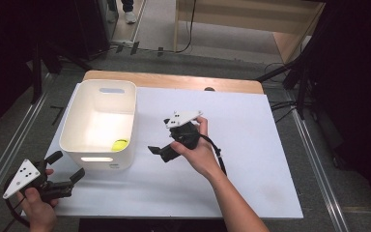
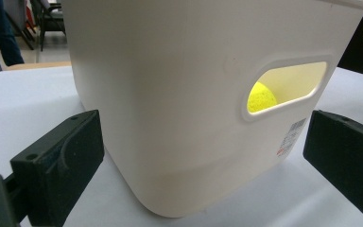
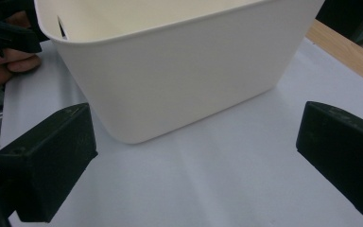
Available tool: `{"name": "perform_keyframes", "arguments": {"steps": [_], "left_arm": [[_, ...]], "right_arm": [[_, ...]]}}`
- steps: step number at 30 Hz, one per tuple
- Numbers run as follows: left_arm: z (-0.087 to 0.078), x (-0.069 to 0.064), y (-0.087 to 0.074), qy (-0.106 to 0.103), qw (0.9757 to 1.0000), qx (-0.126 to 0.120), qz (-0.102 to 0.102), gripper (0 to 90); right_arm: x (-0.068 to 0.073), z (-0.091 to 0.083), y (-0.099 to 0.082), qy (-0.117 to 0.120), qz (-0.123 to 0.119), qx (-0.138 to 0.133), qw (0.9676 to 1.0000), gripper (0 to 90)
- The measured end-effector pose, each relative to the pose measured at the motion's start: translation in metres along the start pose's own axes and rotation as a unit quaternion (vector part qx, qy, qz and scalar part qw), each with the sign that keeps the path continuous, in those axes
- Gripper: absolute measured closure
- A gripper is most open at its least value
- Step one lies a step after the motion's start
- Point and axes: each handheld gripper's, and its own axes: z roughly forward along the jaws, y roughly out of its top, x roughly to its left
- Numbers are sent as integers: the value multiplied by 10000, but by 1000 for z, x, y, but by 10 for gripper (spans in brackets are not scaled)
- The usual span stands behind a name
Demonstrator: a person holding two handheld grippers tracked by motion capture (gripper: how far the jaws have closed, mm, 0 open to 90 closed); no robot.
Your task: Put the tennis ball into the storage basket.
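Note:
A white plastic bin (image 1: 99, 123) stands on the left part of the white table top. A yellow-green ball (image 1: 120, 144) lies inside it near the front right corner. In the left gripper view the ball (image 2: 261, 97) shows through the handle slot of the bin (image 2: 170, 109). My left gripper (image 1: 69, 165) is at the table's front left, open and empty, pointing at the bin's front wall. My right gripper (image 1: 158, 137) hovers just right of the bin, open and empty, facing the bin's side wall (image 3: 179, 75). The jaws stand wide apart in both gripper views.
The white sheet (image 1: 251, 159) covers a wooden table whose far edge (image 1: 174, 79) shows beyond it. Dark stands and cables flank the table on both sides. A person's hand (image 3: 4, 61) with the other gripper appears beyond the bin's corner.

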Motion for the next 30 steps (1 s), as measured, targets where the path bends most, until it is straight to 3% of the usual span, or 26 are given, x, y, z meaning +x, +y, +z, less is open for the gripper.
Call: {"name": "perform_keyframes", "arguments": {"steps": [11,30], "left_arm": [[0,0,0,12,10000,-2,-13,0],[1,-1,0,10,10000,-7,-10,0]], "right_arm": [[-3,-10,-20,-75,98,-158,9998,0],[-14,-40,-66,-405,414,-265,9980,0]]}}
